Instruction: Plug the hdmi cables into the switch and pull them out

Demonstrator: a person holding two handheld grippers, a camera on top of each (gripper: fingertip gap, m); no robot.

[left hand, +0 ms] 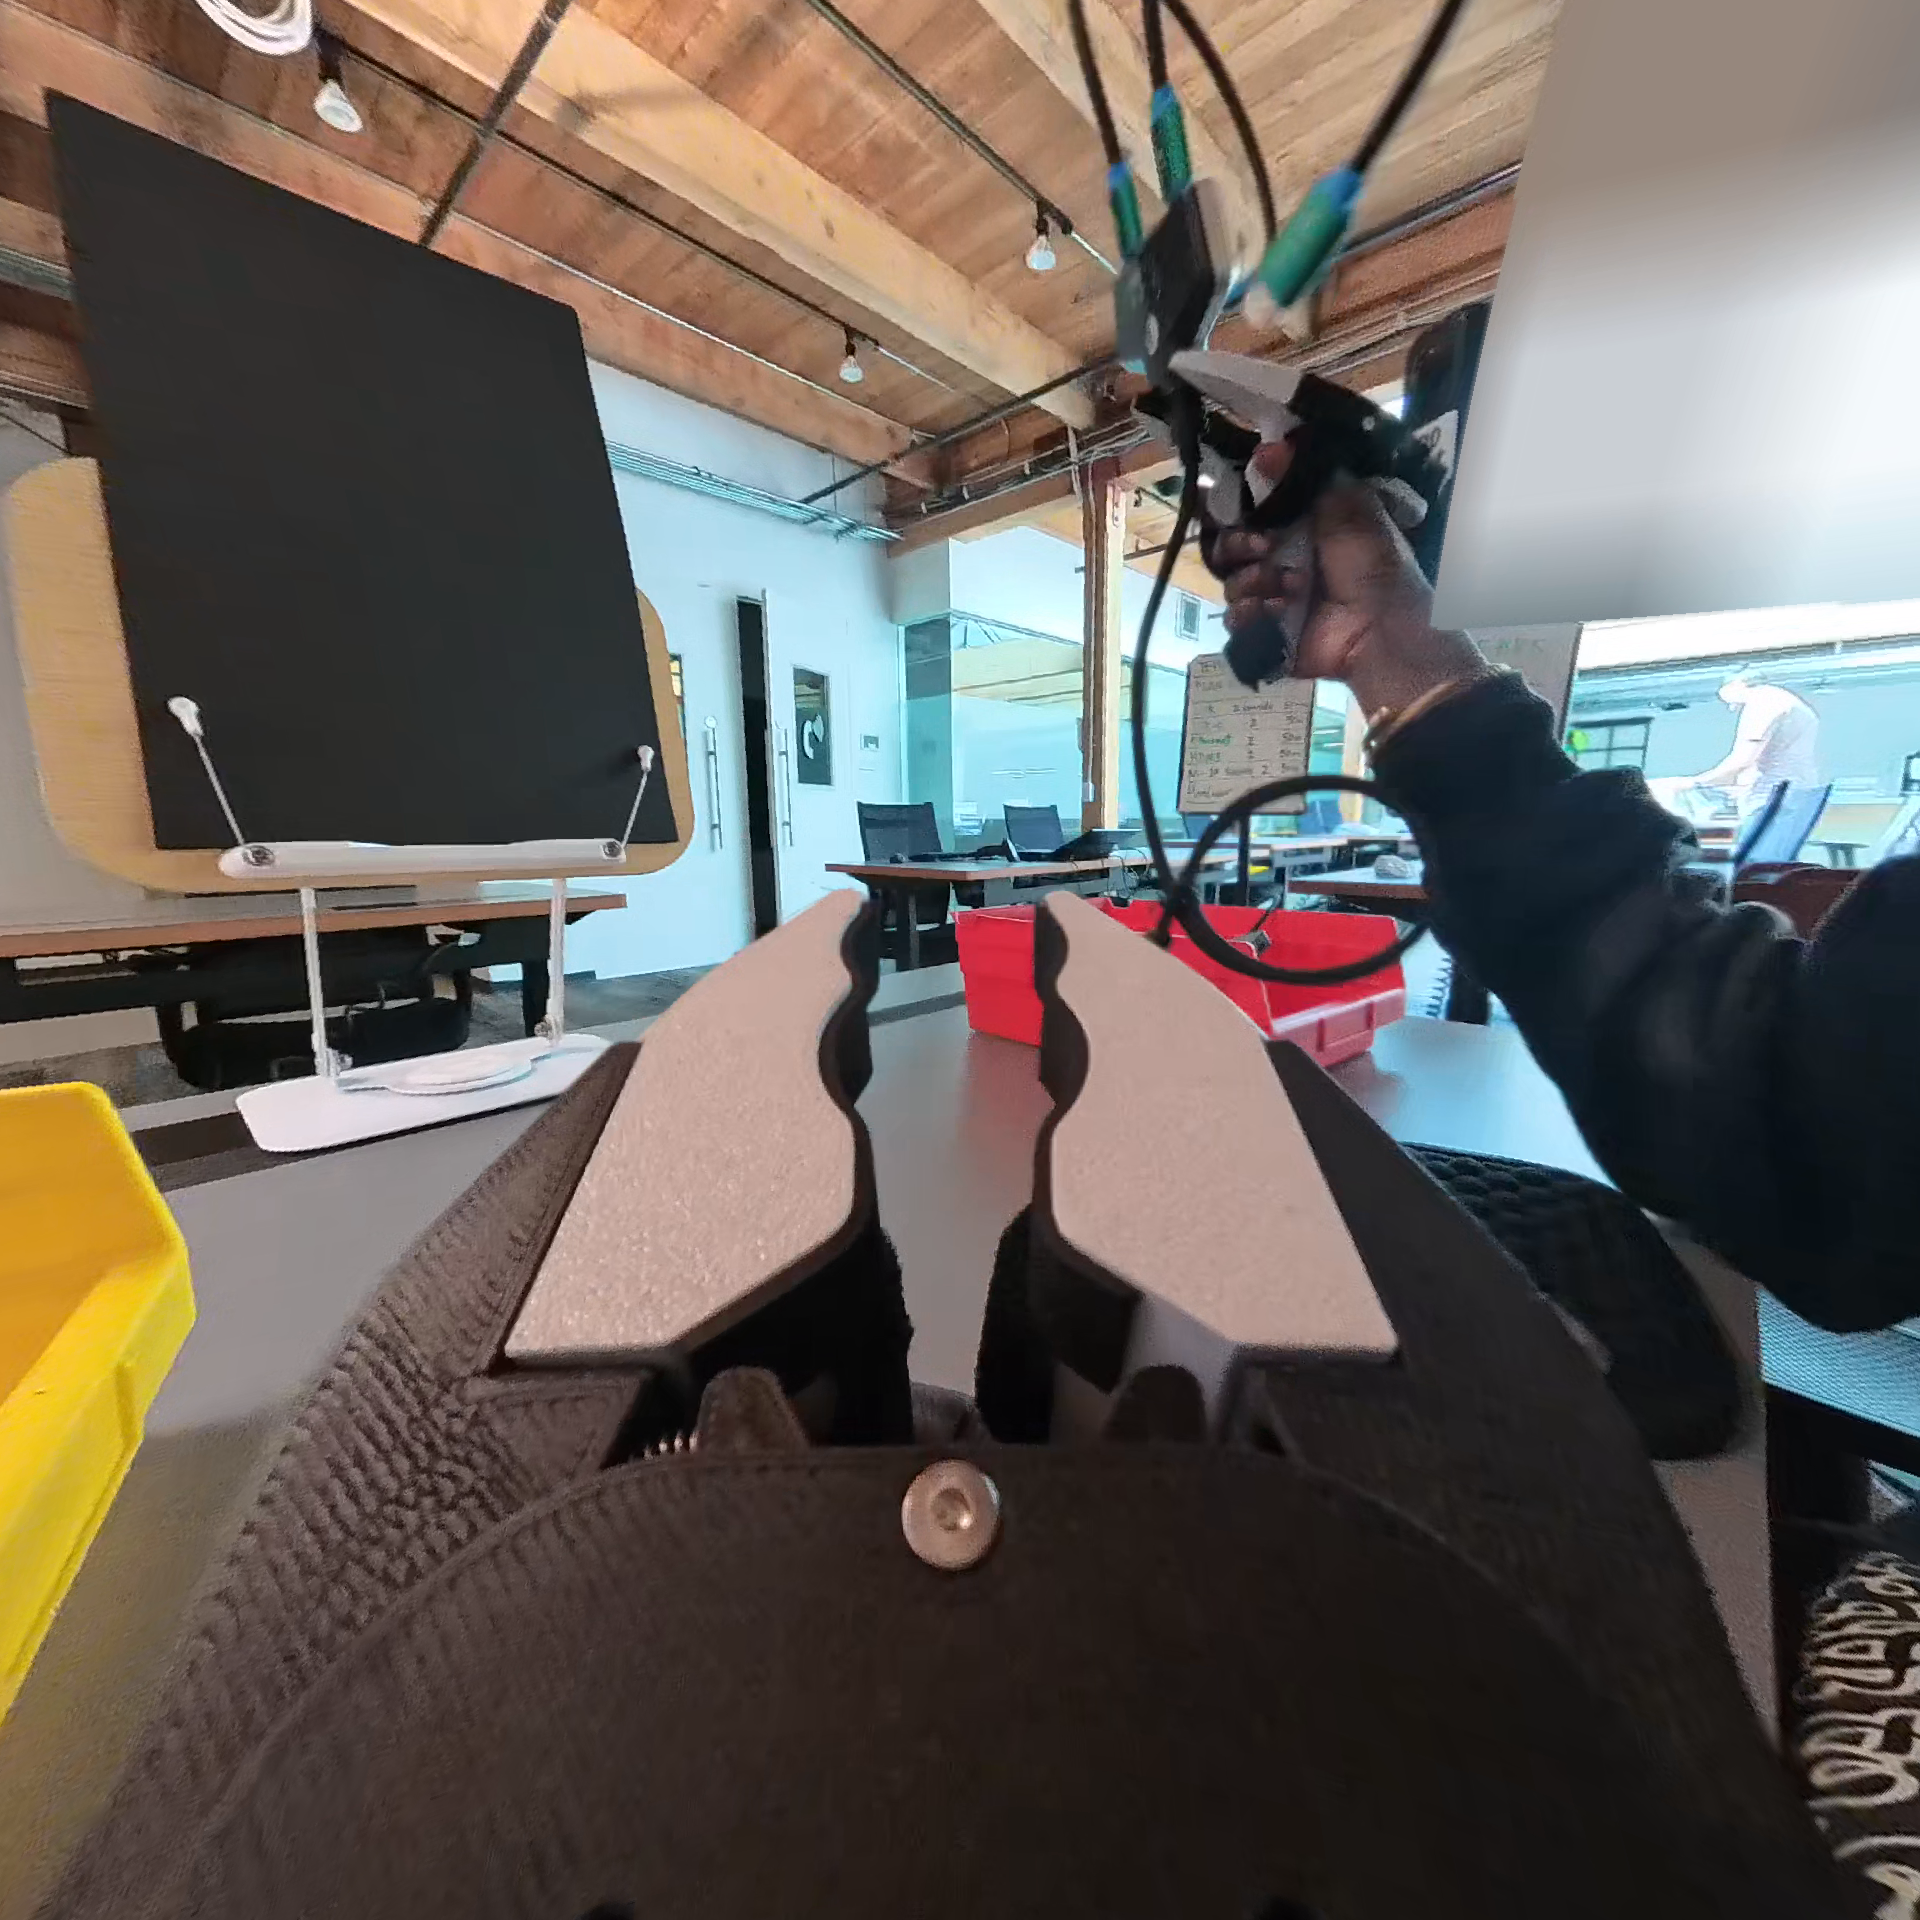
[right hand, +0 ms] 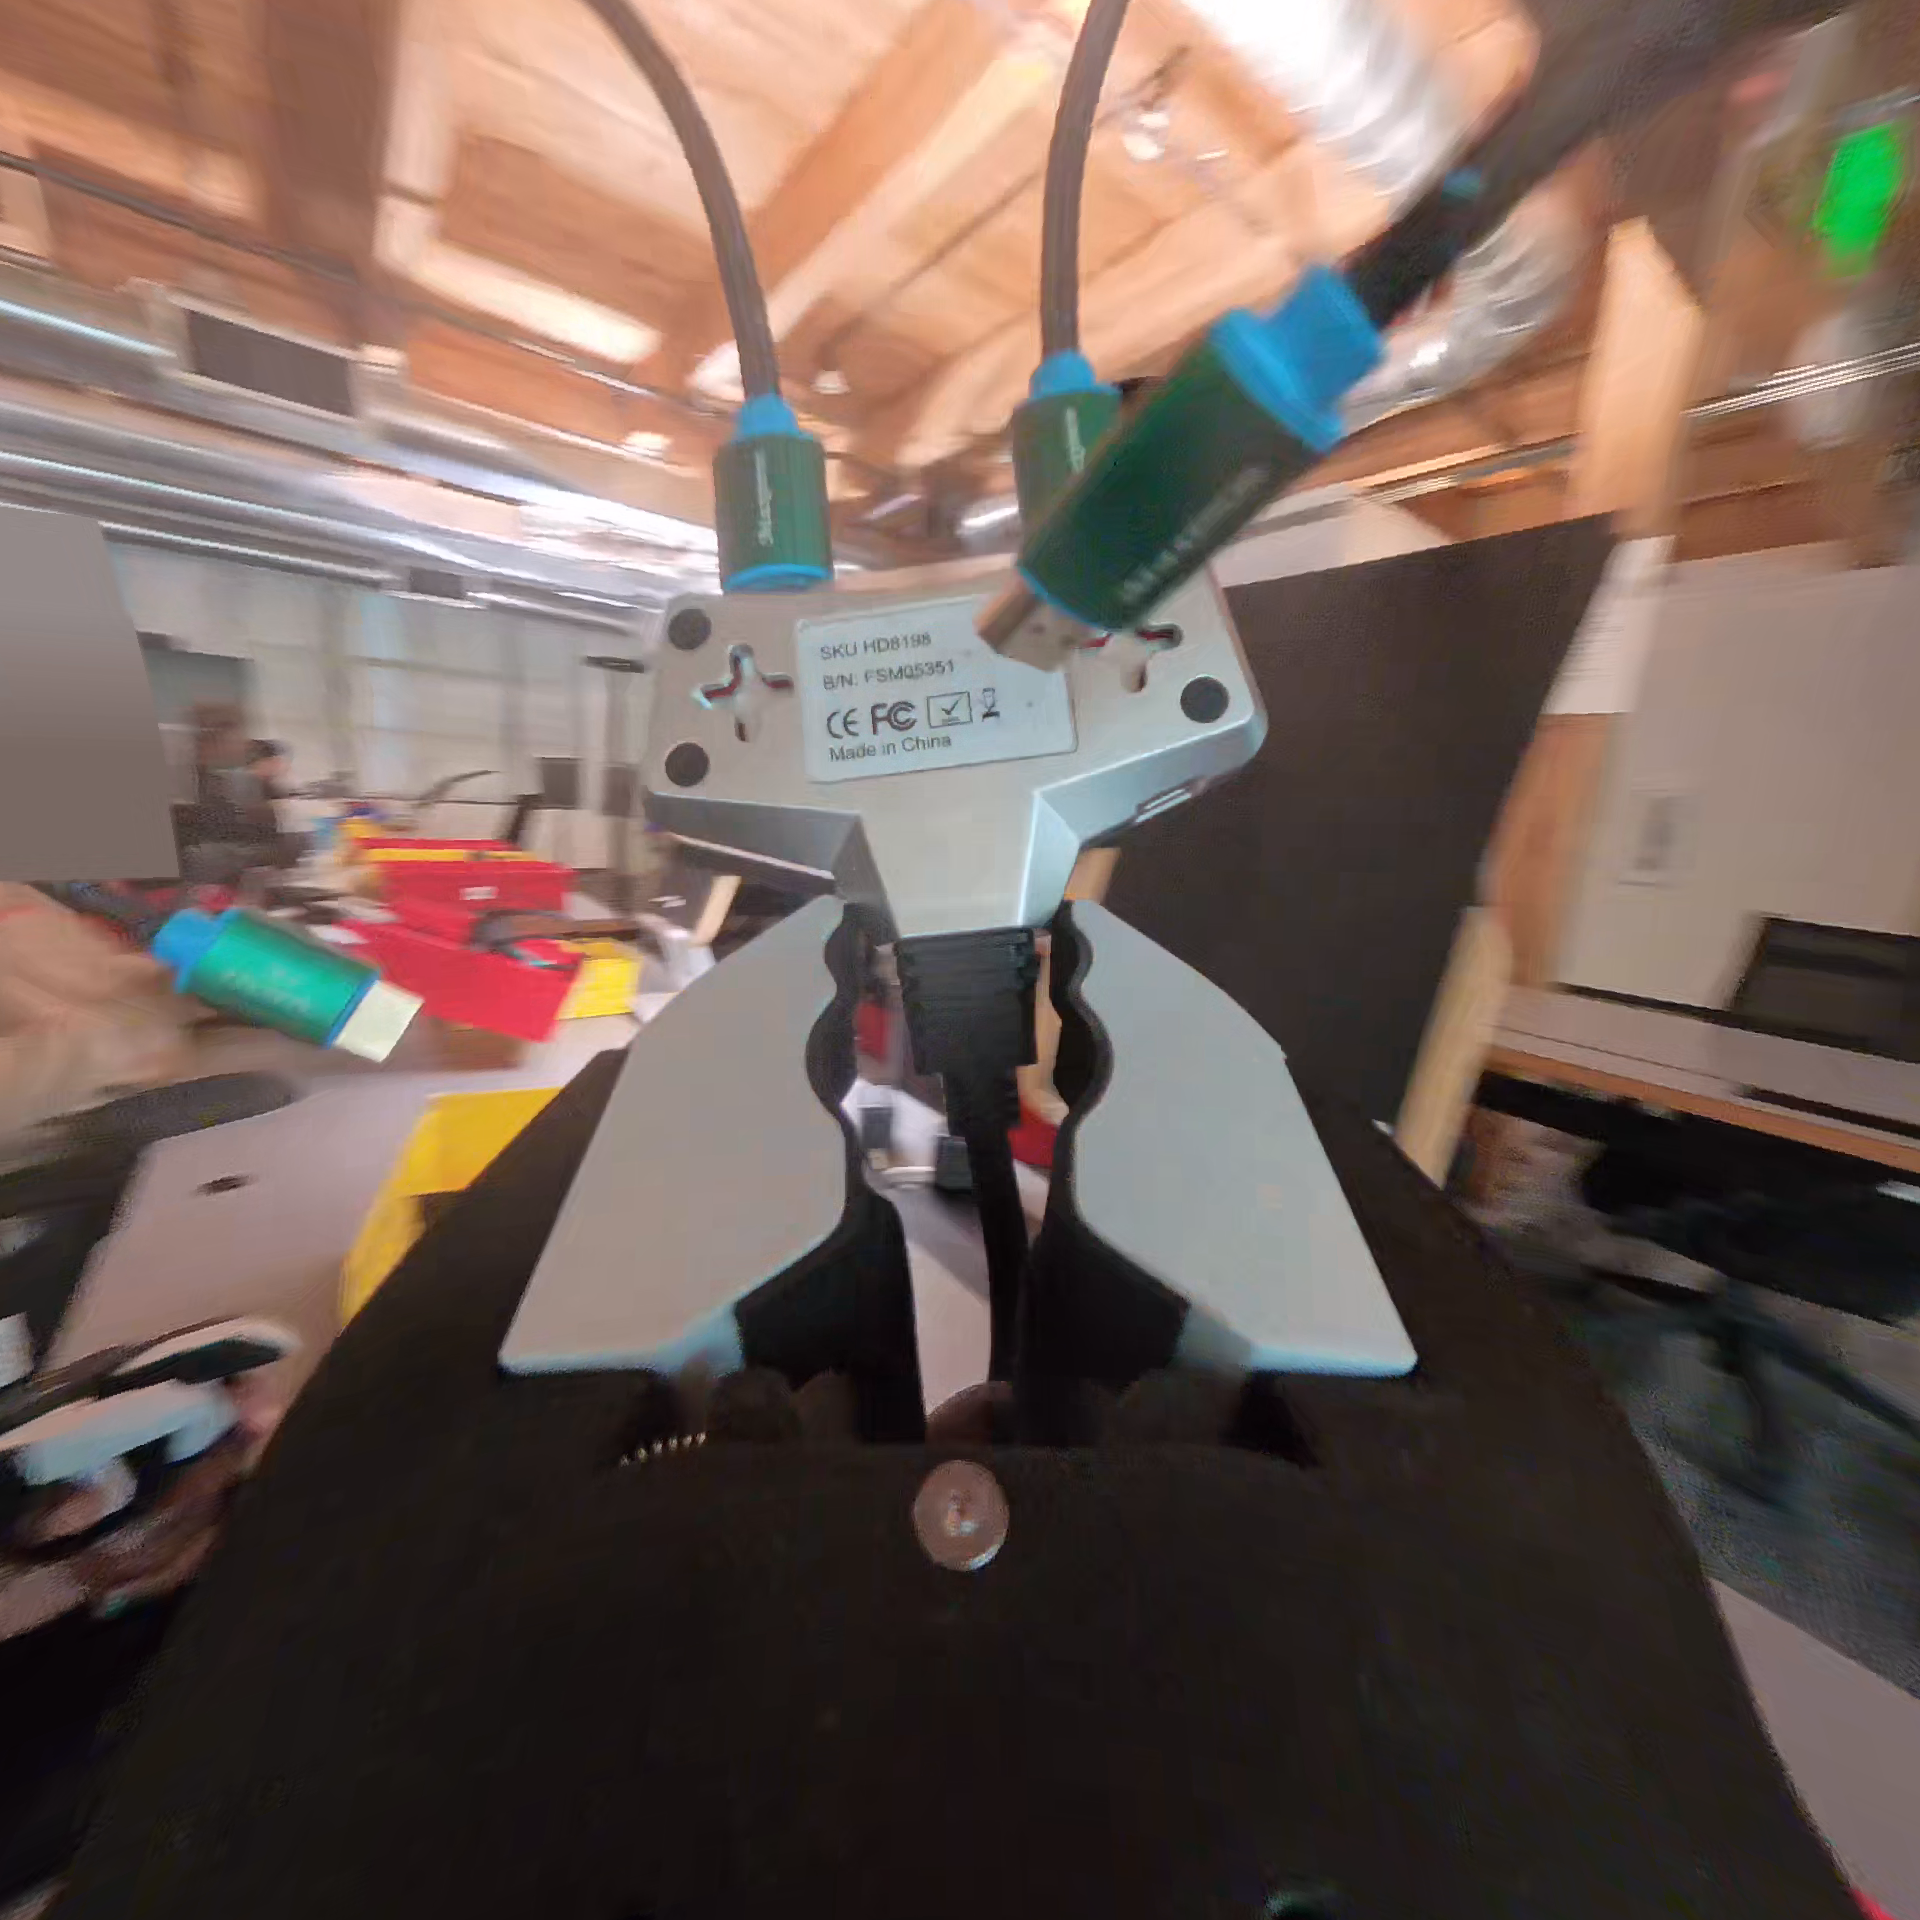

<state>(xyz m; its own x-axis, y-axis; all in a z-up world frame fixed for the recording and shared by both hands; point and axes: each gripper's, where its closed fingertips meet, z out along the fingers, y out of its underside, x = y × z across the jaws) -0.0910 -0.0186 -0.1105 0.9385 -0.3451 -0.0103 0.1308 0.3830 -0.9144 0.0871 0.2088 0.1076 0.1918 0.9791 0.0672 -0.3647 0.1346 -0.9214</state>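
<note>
— What can't you see well?

— The room behind is blurry, and the wires run off the top.

— How many plugs?

— Four green plugs: two sit in the silver box [right hand: 940, 727], one [right hand: 1164, 509] hangs loose by it, one [right hand: 286, 982] floats left.

— Your claws?

— My right claw [right hand: 956, 935] pinches the box's bottom, held high. My left claw [left hand: 956, 925] is a little open, empty.

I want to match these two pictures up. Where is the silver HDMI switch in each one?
Left wrist view: HDMI switch upper right, raised high by the right gripper.
Right wrist view: switch centre, just above the fingertips.
Shared landmark: the red bin.
</note>
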